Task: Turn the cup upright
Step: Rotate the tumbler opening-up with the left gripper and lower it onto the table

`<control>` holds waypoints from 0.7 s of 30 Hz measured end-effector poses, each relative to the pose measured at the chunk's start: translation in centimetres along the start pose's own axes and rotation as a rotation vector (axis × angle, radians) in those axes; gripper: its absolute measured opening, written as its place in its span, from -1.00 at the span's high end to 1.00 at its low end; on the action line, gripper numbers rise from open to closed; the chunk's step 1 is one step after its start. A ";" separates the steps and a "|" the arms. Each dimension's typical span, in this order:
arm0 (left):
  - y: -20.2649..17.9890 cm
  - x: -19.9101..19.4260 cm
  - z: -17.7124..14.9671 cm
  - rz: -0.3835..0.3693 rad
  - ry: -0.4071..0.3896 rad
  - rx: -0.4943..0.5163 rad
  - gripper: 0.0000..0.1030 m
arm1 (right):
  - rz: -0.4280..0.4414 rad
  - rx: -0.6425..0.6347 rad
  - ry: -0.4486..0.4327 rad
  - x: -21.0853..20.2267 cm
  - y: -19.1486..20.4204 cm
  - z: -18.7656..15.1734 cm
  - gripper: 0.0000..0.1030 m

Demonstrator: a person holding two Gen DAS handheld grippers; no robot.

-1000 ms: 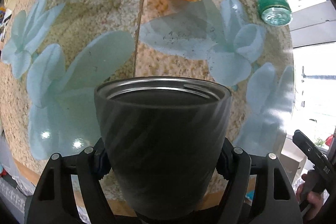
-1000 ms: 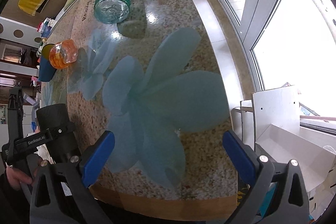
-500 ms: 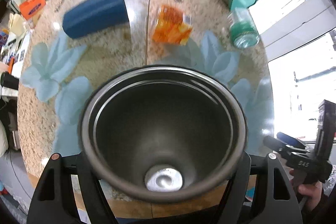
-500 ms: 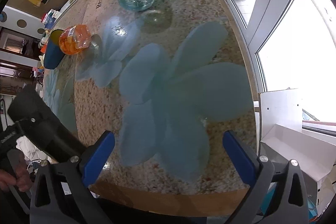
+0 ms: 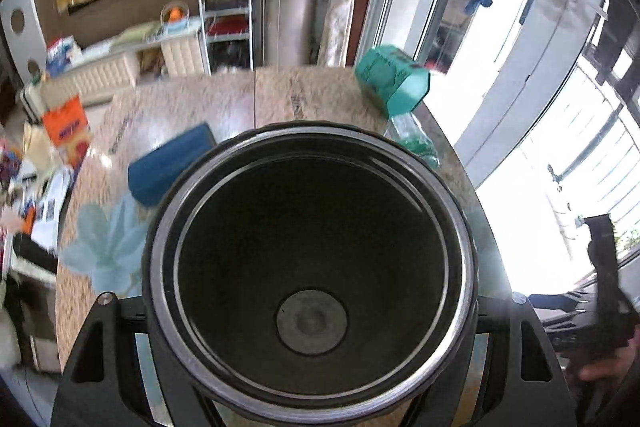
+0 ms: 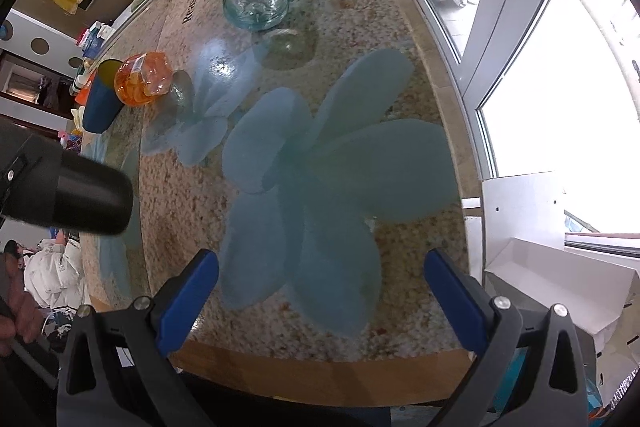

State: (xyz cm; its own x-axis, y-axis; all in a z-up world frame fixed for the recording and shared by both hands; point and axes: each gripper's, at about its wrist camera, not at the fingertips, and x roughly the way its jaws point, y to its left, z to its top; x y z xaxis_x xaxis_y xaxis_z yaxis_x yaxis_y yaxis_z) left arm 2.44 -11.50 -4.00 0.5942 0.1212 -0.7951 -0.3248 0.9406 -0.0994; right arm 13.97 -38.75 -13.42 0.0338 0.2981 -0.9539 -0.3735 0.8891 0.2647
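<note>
Our left gripper (image 5: pixel 310 311) is clamped across the black cup (image 5: pixel 310 275), one finger on either side of its wall, and we hold it clear of the table (image 6: pixel 360 39). From the left wrist we look straight down the cup's mouth to its base, so its long axis runs along the gripper's fingers. From the right wrist the cup (image 6: pixel 76 193) lies roughly level, its rounded end pointing out over the tabletop. We judge the turn half done: the mouth must tip up before the base can be set down. Our right gripper (image 6: pixel 322 301) hangs spread and empty above the near table edge, well apart from the cup, so the left hand does the work
</note>
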 end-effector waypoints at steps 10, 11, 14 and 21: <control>-1.8 3.2 -3.6 0.045 -0.227 0.075 -0.55 | -0.019 0.000 -0.079 -1.9 -2.3 -1.5 -1.00; -2.1 3.3 -3.7 0.053 -0.243 0.081 -0.55 | -0.024 0.001 -0.082 -2.1 -2.7 -1.6 -1.00; -2.6 3.2 -4.2 0.069 -0.289 0.085 -0.55 | -0.034 0.014 -0.087 -2.3 -3.3 -1.6 -1.00; -3.7 3.7 -4.1 0.111 -0.336 0.101 -0.55 | -0.049 -0.003 -0.077 -2.1 -3.2 -1.7 -1.00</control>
State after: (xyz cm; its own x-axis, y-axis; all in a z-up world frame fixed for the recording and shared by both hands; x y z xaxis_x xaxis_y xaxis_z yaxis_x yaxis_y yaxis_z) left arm 2.82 -15.87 -9.05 0.7734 0.3064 -0.5549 -0.3370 0.9402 0.0495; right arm 13.51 -42.85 -12.47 0.1228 0.2803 -0.9520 -0.3727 0.9021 0.2175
